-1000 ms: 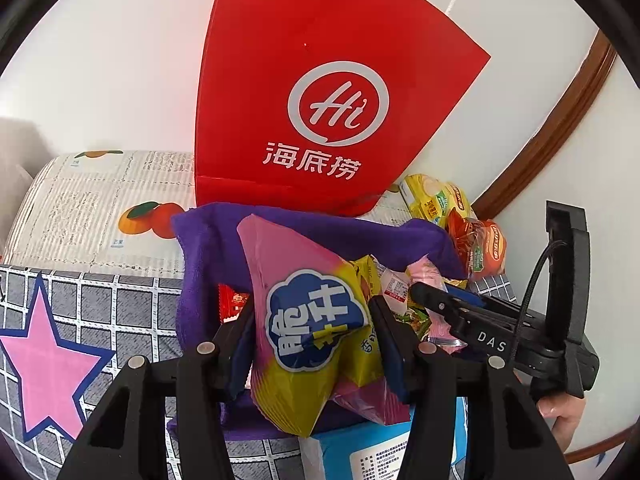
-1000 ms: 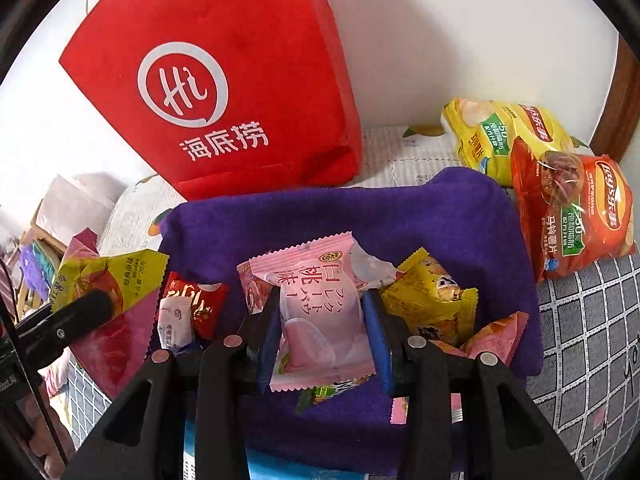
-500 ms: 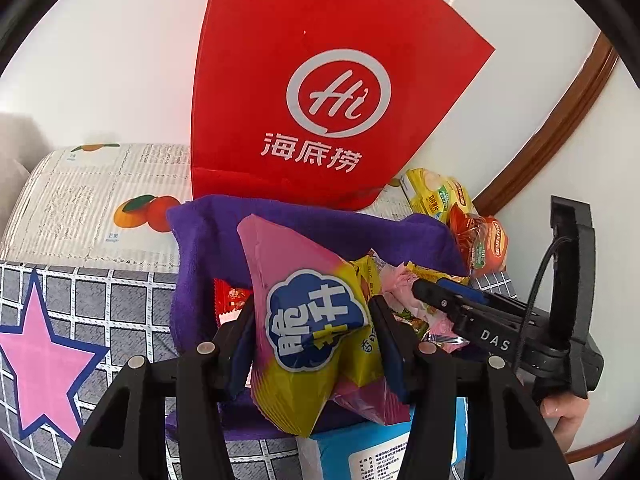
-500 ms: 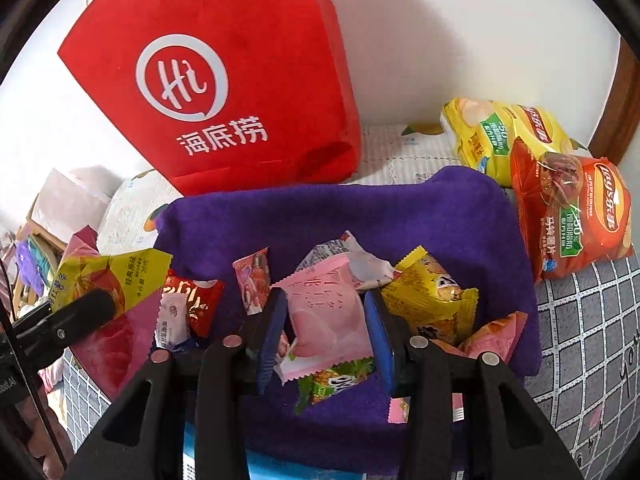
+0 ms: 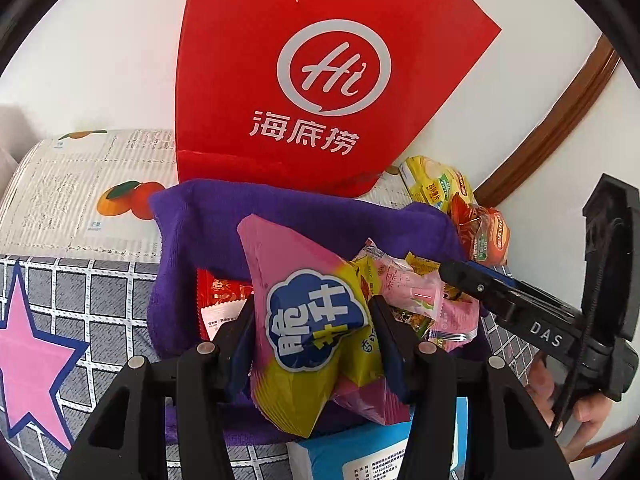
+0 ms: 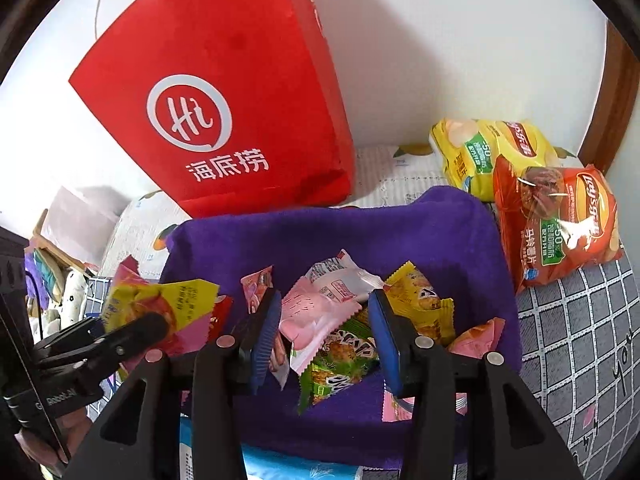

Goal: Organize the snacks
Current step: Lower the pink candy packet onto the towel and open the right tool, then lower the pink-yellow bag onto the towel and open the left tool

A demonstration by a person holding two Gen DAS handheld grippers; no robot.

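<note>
Released since a second ago, the pink peach candy packet [image 6: 310, 316] lies between the open right tongs [image 6: 324, 336] on the purple towel [image 6: 440, 232]. Left tongs [image 5: 312, 340] clench a pink-and-yellow snack bag [image 5: 308, 320].

left wrist view: close behind left tongs [image 5: 312, 316], facing red bag [image 5: 320, 80].
right wrist view: close behind right tongs [image 6: 326, 320], same way.
shared: purple cloth [image 6: 320, 236], snacks.
</note>
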